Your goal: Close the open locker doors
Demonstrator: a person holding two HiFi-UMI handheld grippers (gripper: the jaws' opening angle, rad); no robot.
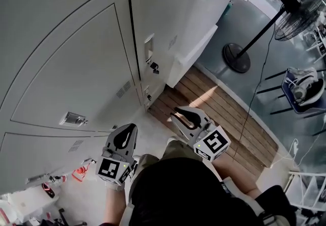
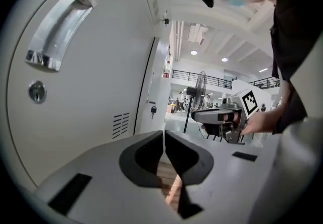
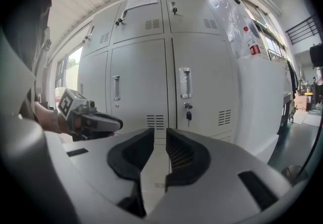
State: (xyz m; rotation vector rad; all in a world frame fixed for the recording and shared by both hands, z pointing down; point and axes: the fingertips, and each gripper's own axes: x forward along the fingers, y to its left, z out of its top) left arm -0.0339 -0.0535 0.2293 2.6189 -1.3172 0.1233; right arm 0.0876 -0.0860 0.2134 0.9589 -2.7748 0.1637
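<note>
Grey lockers [image 1: 76, 72] fill the left of the head view. The door with a handle [image 1: 148, 47] and a hanging key [image 1: 154, 67] sits flush, and every locker door [image 3: 194, 87] in the right gripper view looks closed too. My left gripper [image 1: 130, 129] is held low in front of the lockers. Its jaws are shut with nothing between them [image 2: 164, 136], beside a door with a chrome handle [image 2: 58, 29]. My right gripper [image 1: 177, 113] hovers to its right, facing the lockers [image 3: 166, 133], with its jaws a narrow gap apart and empty.
A white cabinet [image 1: 204, 21] stands to the right of the lockers, on wooden planks [image 1: 219, 113]. Farther right are a standing fan [image 1: 300, 11] with a round base [image 1: 236, 58] and a trailing cable, and a chair [image 1: 305, 87]. Small red items [image 1: 79, 171] lie on the floor at lower left.
</note>
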